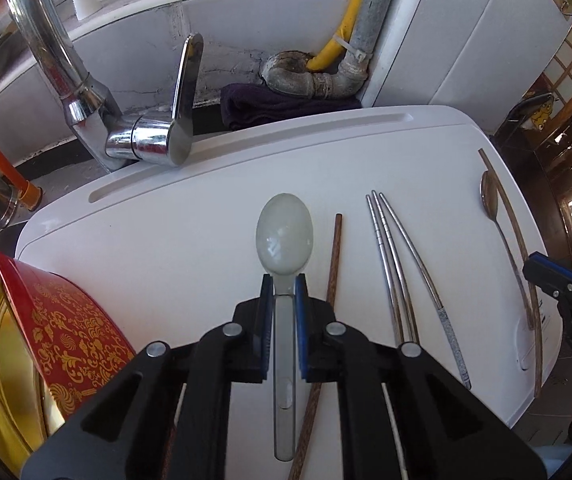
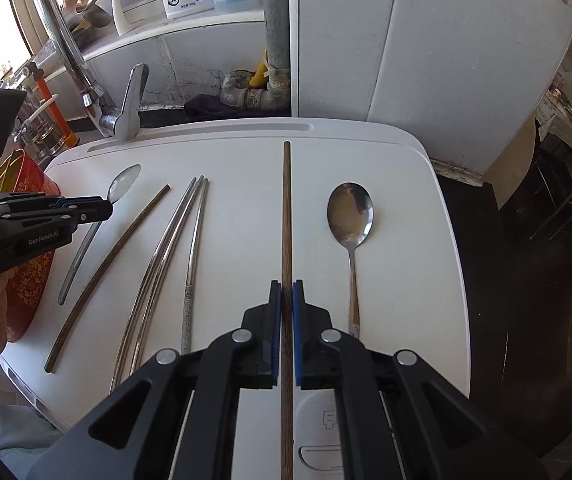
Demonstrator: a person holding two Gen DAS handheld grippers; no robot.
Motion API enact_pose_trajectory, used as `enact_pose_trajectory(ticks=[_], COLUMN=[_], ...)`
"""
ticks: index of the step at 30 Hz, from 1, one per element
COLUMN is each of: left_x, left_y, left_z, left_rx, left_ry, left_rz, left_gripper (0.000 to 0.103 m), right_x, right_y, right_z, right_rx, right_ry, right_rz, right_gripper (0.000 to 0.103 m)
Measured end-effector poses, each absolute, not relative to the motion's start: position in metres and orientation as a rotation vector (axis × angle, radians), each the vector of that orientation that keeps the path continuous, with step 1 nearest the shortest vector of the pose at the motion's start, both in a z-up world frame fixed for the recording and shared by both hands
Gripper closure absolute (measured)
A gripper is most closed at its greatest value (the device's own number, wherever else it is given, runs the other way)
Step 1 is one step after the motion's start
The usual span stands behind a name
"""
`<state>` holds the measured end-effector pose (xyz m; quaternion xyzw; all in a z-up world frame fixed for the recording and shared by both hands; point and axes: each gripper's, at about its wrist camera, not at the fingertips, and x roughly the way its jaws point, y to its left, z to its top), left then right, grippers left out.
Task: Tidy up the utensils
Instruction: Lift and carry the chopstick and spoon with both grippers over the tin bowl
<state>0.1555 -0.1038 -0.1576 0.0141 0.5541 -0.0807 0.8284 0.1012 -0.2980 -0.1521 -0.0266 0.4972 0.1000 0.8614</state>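
Black arms of the left gripper (image 1: 284,286) squeeze the handle of a pale plastic spoon (image 1: 284,234) over the white board (image 1: 190,216). Beside it, the right gripper (image 2: 286,292) pinches a brown wooden chopstick (image 2: 286,208). Three metal chopsticks (image 2: 190,240), another wooden chopstick (image 2: 114,260) and a metal spoon (image 2: 349,216) lie on the board. A red tin (image 1: 70,320) sits at the left edge.

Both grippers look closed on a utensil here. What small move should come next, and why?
Probably lift the left gripper a little and carry the pale spoon toward the red tin. Its fingers already clamp the spoon's handle, the tin stands open just to that side, and the right gripper holds a wooden chopstick apart from that path.
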Motion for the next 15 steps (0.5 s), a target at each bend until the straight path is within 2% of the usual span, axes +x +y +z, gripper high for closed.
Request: enact_pose_trajectory(ticks=[15], left_x=[0.079], left_y=[-0.068], left_z=[-0.068], left_rx=[-0.010], left_ry=[0.986], left_rz=[-0.189], left_gripper=[0.092], right_x=[0.062], right_y=[-0.234], right_z=[-0.092], right_rx=[-0.089], right_ry=[0.948], right_rz=[0.417], right_gripper=[0.097])
